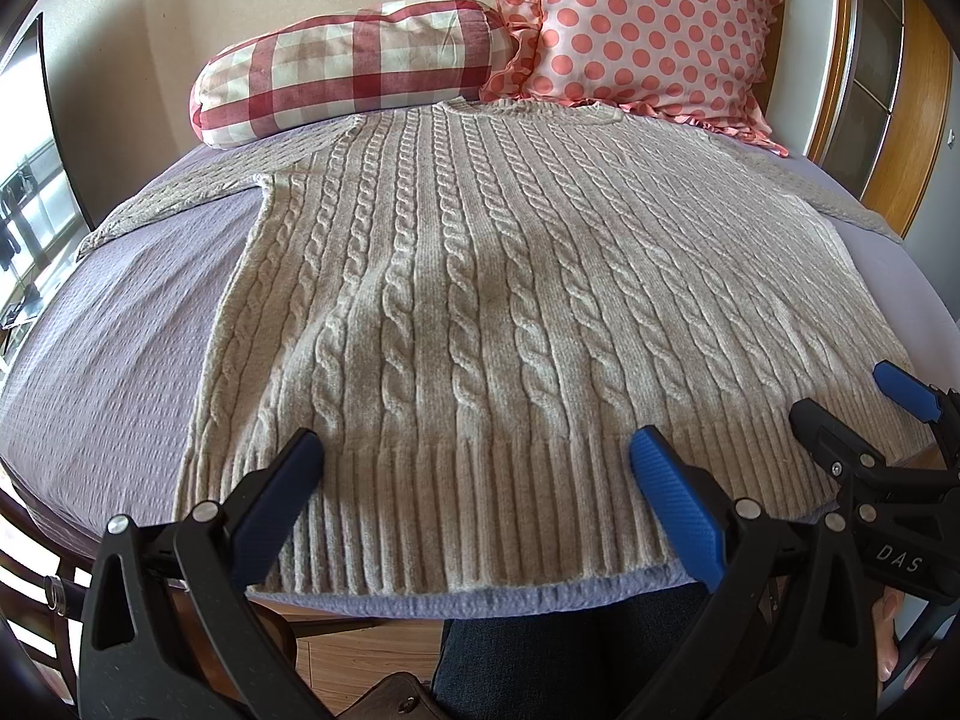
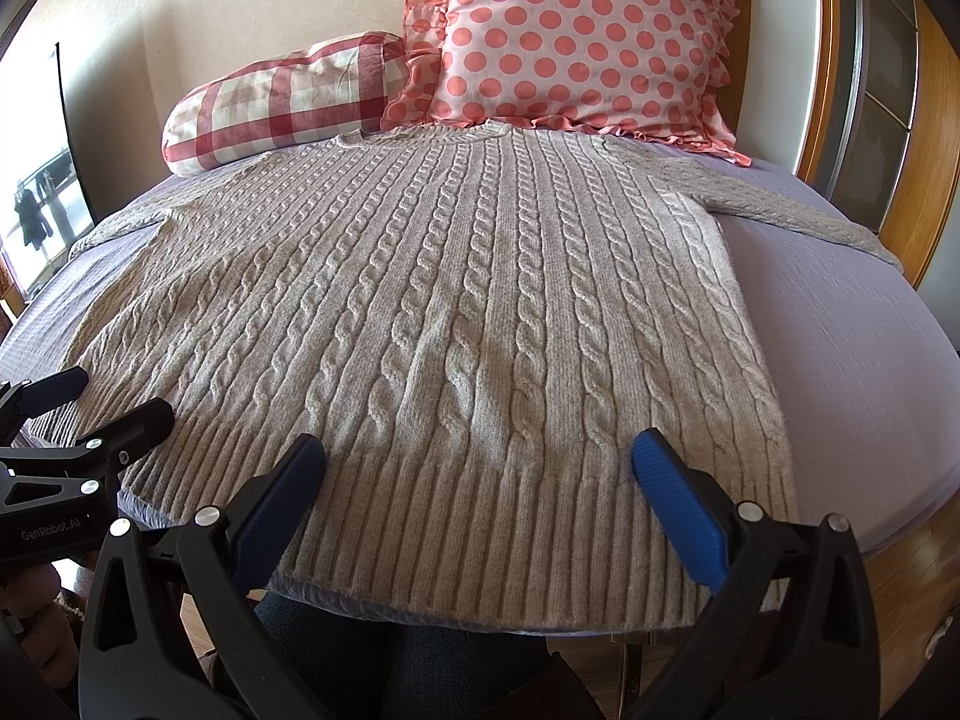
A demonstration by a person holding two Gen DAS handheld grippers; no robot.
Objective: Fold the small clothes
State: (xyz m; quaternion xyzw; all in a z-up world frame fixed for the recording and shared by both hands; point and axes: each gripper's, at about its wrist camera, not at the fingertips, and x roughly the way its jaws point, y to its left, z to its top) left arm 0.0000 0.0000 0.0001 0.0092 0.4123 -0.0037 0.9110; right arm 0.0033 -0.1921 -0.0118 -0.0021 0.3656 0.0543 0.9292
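A beige cable-knit sweater (image 1: 480,276) lies flat and spread out on a lilac bed sheet (image 1: 120,360), collar toward the pillows, ribbed hem toward me. It also shows in the right wrist view (image 2: 456,312), with its right sleeve (image 2: 798,210) stretched out to the side. My left gripper (image 1: 477,456) is open and empty, just above the hem near its left half. My right gripper (image 2: 480,459) is open and empty above the hem's right half. Each gripper shows in the other's view, the right one (image 1: 852,402) and the left one (image 2: 114,402).
A red-and-white checked bolster (image 1: 354,66) and a pink polka-dot ruffled pillow (image 1: 648,24) lie at the head of the bed behind the collar. A wooden frame (image 1: 924,138) stands at the right. The sheet (image 2: 870,372) lies bare right of the sweater. A person's dark trousers (image 1: 558,648) are below the bed edge.
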